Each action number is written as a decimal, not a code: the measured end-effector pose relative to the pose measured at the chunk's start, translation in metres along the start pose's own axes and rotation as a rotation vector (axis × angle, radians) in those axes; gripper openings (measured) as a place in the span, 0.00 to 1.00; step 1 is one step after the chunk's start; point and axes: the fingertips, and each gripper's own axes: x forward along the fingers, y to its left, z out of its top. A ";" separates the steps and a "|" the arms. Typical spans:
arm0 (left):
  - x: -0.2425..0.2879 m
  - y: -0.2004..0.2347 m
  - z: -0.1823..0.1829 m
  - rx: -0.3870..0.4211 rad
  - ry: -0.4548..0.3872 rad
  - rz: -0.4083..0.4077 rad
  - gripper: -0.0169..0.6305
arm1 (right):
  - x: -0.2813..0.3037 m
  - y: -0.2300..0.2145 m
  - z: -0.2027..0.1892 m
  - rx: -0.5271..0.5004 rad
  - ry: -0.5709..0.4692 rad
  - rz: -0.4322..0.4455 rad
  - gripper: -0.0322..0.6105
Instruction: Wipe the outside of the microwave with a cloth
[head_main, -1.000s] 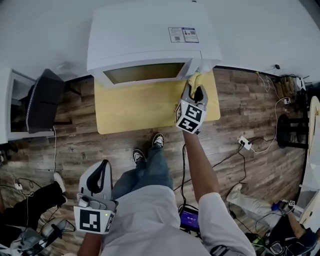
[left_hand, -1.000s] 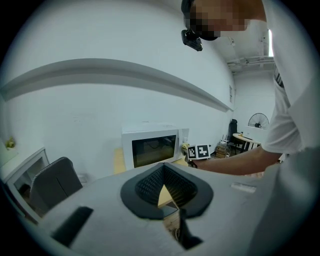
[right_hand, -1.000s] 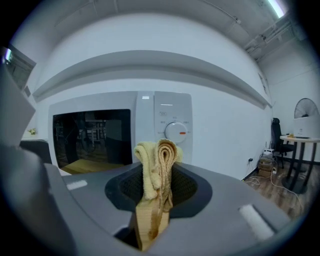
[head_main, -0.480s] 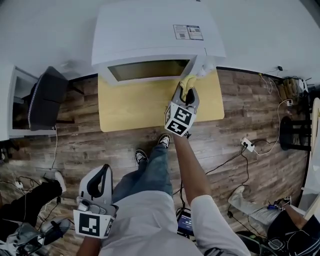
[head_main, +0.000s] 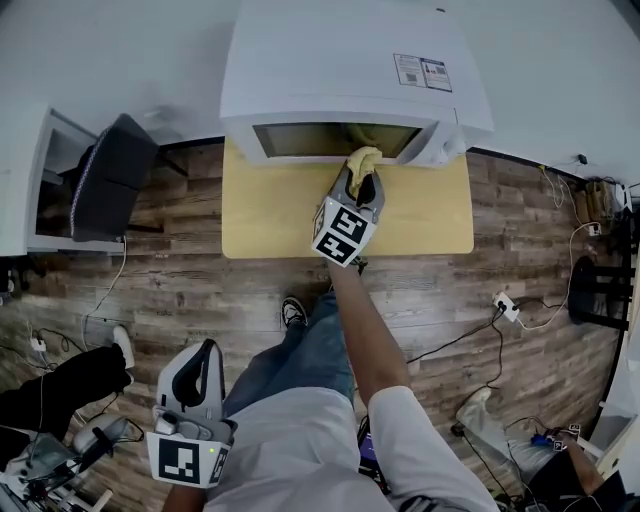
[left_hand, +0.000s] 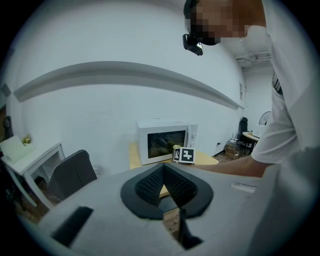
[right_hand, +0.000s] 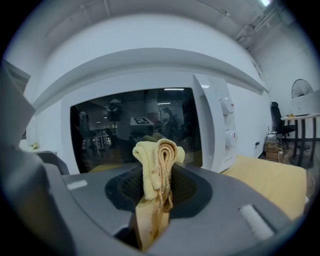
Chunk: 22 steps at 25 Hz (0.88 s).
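Cloth in R gripper by microwave

Out of sight, cut off, or too small to read

Print on label atop microwave too small to read; back of microwave cut by head view's top edge. Lower end of cloth sunk between the jaws of right gripper, which also masks bottom edge of door. Marks around dials too fine to read. Cannot tell whether cloth touches door glass. White desk cut by left edge.
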 end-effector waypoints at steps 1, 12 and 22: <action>-0.001 0.002 -0.002 -0.004 0.003 0.005 0.01 | 0.000 0.005 -0.003 0.006 0.003 0.006 0.23; 0.000 0.009 -0.009 -0.029 0.019 0.021 0.01 | -0.004 0.057 -0.027 0.020 0.030 0.117 0.24; -0.001 0.013 -0.017 -0.049 0.042 0.031 0.01 | -0.008 0.093 -0.040 0.004 0.057 0.198 0.24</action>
